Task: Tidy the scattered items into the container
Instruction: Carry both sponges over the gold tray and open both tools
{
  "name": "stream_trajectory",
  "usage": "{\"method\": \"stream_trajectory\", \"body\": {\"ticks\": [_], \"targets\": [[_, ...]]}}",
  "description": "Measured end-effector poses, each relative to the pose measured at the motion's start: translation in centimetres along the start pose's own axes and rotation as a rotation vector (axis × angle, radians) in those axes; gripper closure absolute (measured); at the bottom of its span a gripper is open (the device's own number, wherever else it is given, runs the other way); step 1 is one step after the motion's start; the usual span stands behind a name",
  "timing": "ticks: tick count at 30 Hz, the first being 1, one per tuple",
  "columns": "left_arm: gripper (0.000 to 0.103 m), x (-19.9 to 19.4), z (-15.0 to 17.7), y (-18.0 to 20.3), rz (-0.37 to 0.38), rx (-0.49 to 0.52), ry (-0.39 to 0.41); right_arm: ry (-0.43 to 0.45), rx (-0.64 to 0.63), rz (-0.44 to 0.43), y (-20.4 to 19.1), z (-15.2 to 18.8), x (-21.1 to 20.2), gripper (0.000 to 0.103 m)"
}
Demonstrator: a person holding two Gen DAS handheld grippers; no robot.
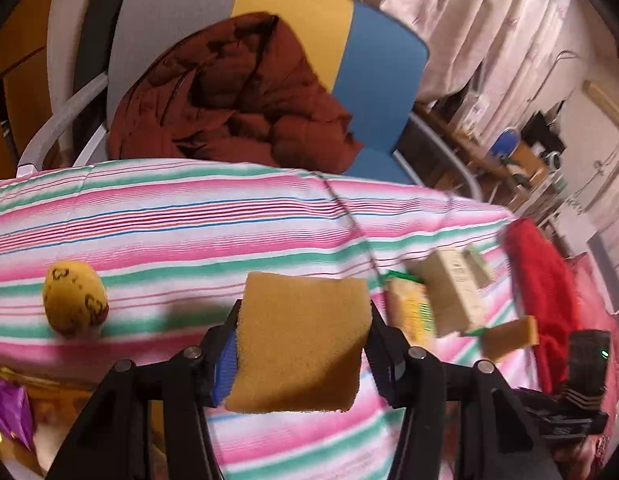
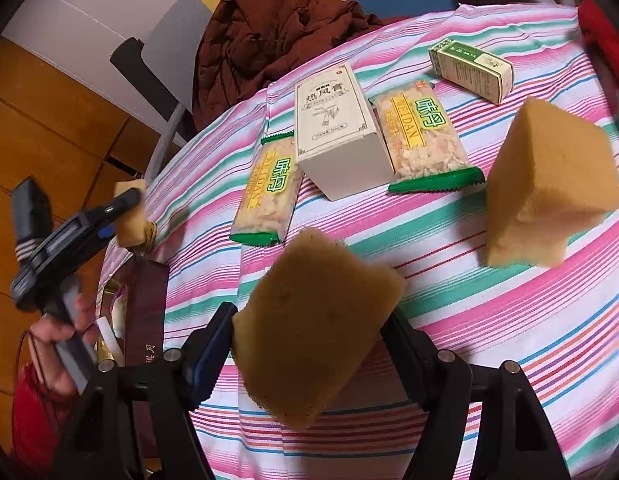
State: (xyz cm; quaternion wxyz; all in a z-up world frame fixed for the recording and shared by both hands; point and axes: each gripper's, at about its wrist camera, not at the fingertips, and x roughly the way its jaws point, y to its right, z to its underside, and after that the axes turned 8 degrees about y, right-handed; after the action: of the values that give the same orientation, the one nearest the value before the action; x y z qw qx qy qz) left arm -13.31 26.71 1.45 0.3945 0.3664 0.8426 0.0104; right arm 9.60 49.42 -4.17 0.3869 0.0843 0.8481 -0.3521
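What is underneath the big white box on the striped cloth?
The white box lies on the edges of two snack packets, one to its left and one to its right, and on the striped cloth. Anything else beneath it is covered.

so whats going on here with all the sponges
A person is holding a two-finger gripper in each hand over a table with a striped cloth. The left gripper is clamped on a tan sponge and the right gripper on another sponge. A third sponge, two snack packets, a white box, a small green box and a yellow ball lie on the cloth, not yet tidied away.
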Motion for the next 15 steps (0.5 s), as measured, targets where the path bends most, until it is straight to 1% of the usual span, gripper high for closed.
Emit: {"method": "stream_trajectory", "body": {"ticks": [3,5,11,15], "targets": [[0.048,-1.7,0.9,0.8,0.01,0.02,0.035,0.006,-0.013,0.002,-0.1,-0.1,0.0,0.029],[0.048,-2.7,1.6,1.3,0.032,0.019,0.055,0.016,-0.024,-0.005,-0.3,-0.1,-0.2,0.029],[0.048,-5.5,4.4,2.1,0.131,-0.028,0.093,0.056,-0.067,-0.028,-1.5,-0.1,-0.9,0.029],[0.048,-7.7,6.0,2.0,0.174,-0.064,0.122,0.082,-0.101,-0.038,-2.3,0.0,-1.5,0.029]]}}
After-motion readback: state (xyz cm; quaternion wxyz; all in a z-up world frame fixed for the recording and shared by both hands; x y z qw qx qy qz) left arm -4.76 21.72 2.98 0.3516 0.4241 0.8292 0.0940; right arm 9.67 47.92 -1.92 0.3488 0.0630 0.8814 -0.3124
